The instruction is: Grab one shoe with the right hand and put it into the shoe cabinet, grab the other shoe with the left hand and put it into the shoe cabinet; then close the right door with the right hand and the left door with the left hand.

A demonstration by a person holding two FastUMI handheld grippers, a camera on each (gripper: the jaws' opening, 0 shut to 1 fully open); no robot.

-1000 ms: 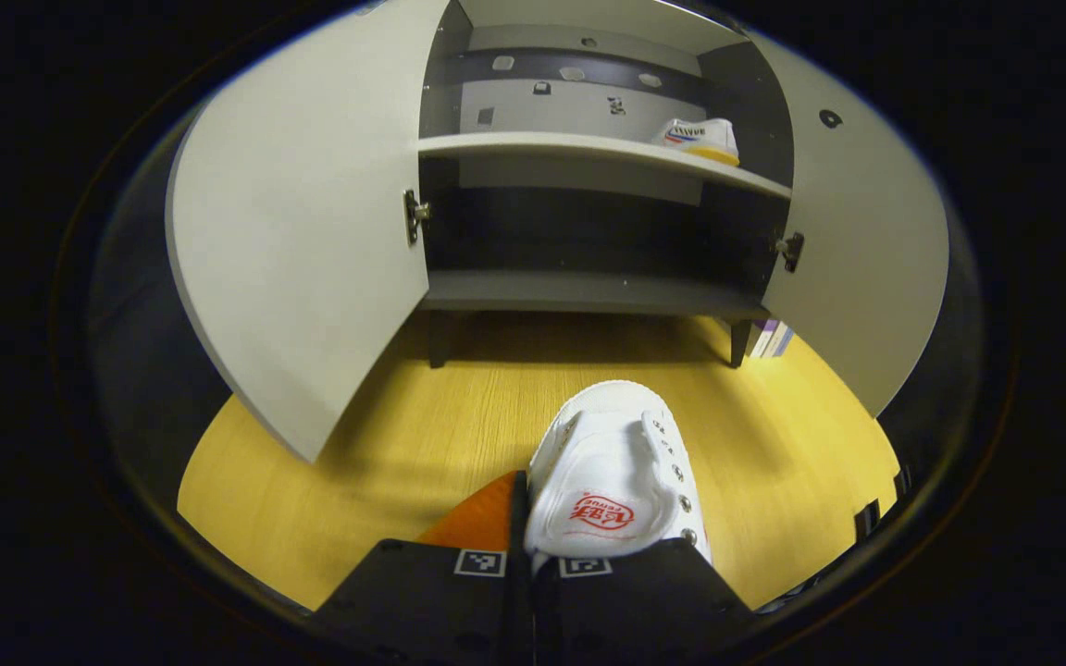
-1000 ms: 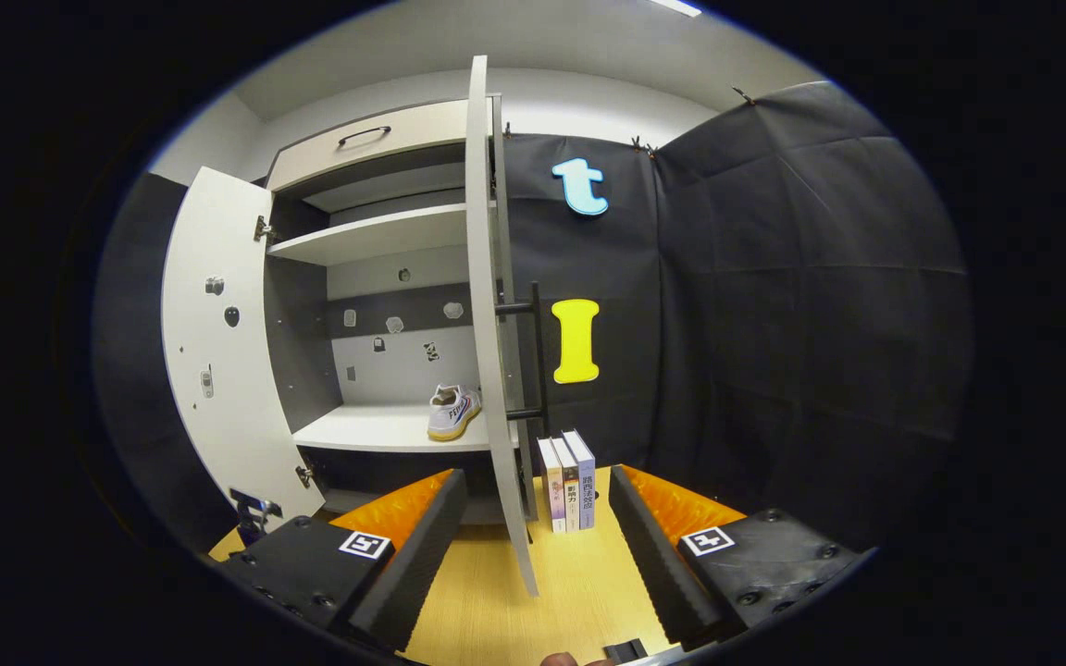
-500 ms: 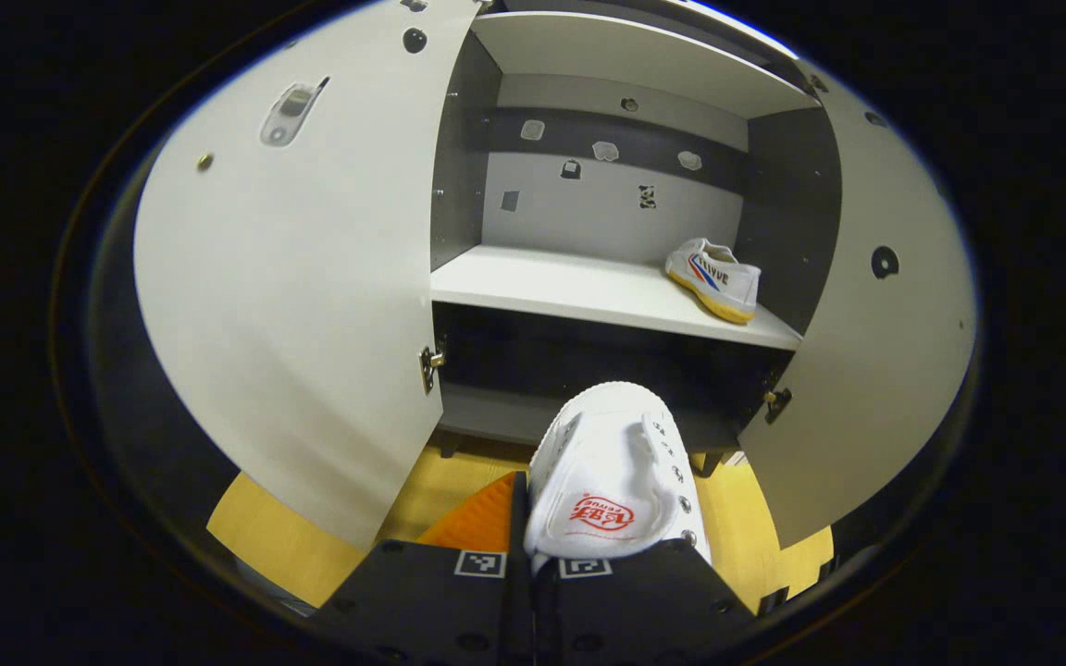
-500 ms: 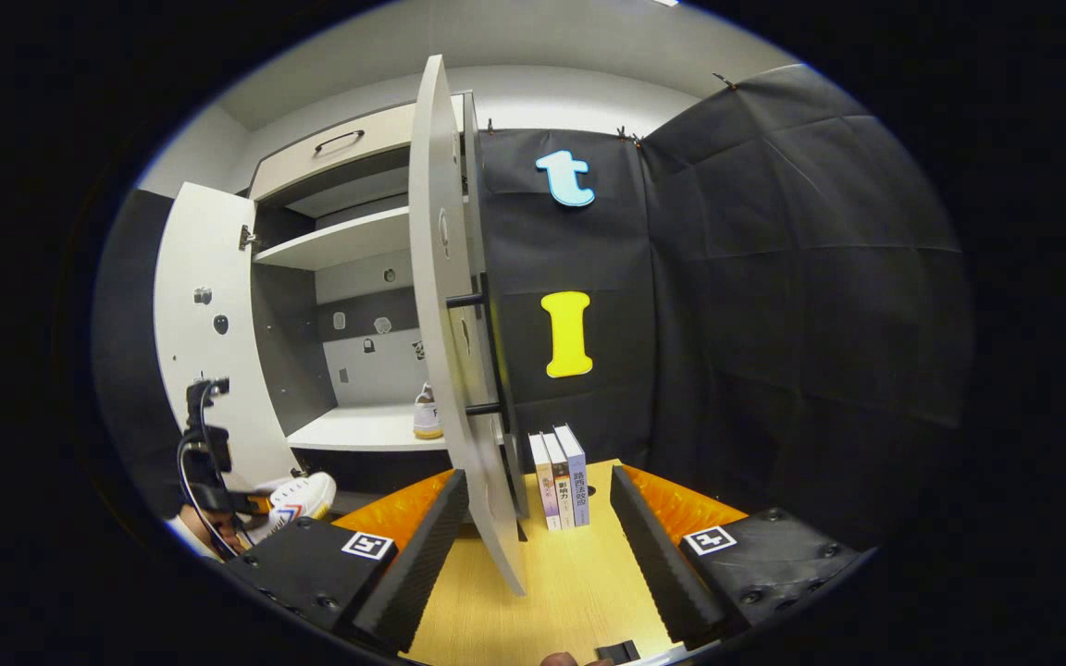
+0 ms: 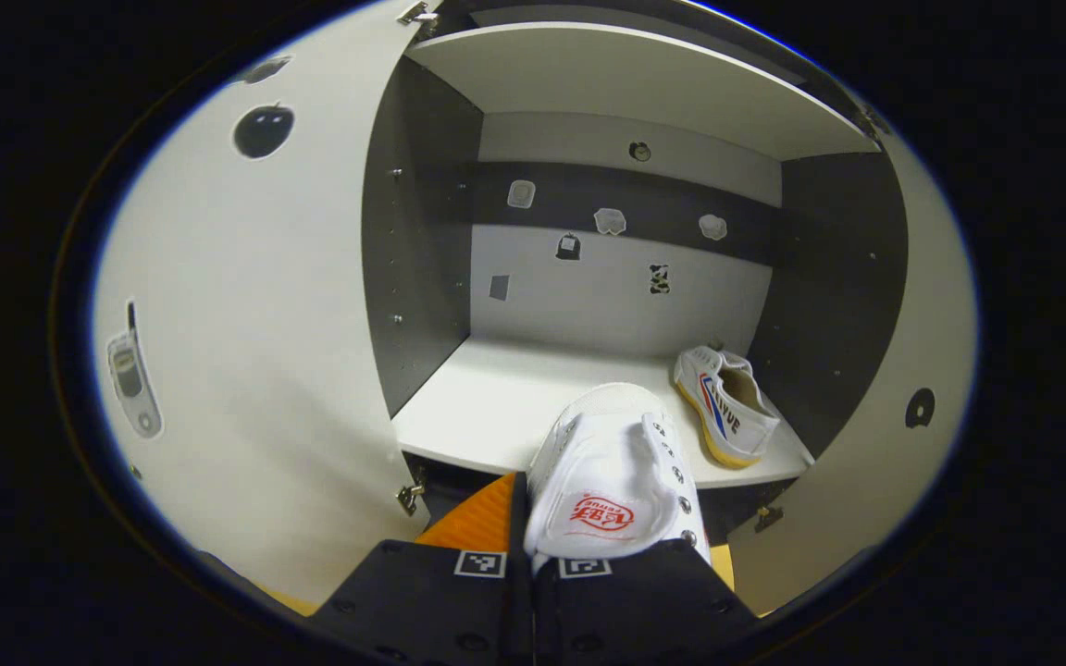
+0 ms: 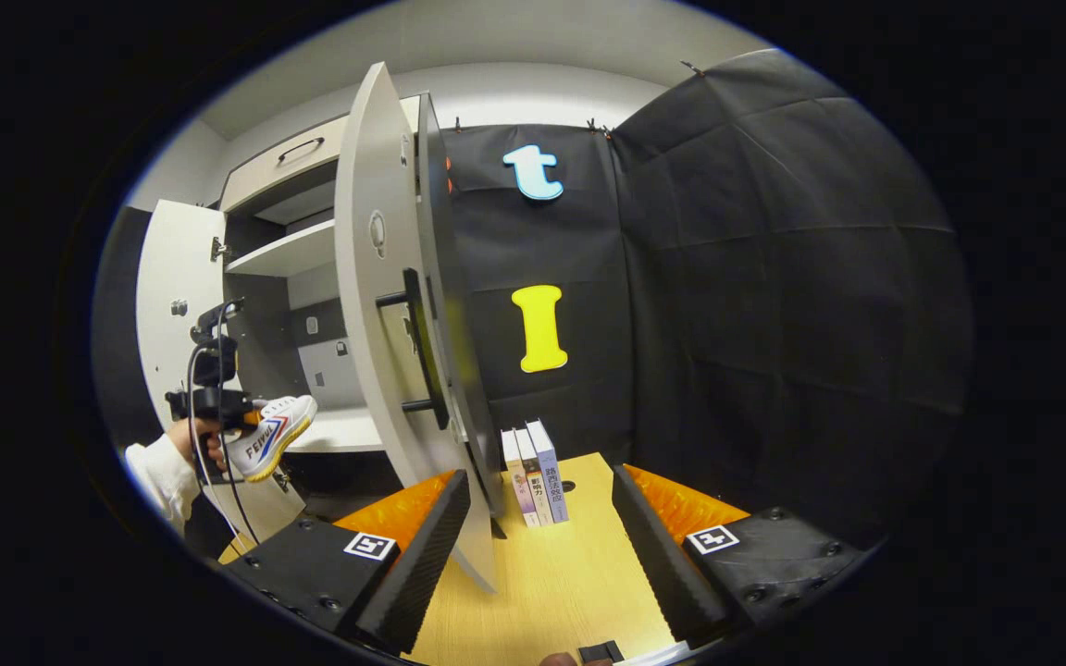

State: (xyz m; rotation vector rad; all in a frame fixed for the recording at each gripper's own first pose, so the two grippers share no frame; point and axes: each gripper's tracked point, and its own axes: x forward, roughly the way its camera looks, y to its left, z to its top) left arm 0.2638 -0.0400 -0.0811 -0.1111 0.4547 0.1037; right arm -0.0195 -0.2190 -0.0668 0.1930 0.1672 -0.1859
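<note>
The shoe cabinet [image 5: 422, 277] has come much closer, and the second shoe is almost at its shelf.

Both doors stand wide, leaving free shelf [image 5: 496, 407] left of the first shoe [image 5: 727, 416] by the right wall. The left gripper [image 5: 533, 560] holds the second shoe [image 5: 612, 472] tight at the shelf's front edge. The right gripper [image 6: 538, 518] waits wide and empty near the right door [image 6: 376, 305].

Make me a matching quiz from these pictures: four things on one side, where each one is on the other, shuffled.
Things:
1. held shoe
2. second shoe
3. books
4. right tongs

Places:
A. standing on the floor by the cloth wall
B. on the shelf, right end
C. open, near the right door
D. in the left tongs

Pairs: 1-D, 2-B, 3-A, 4-C
</note>
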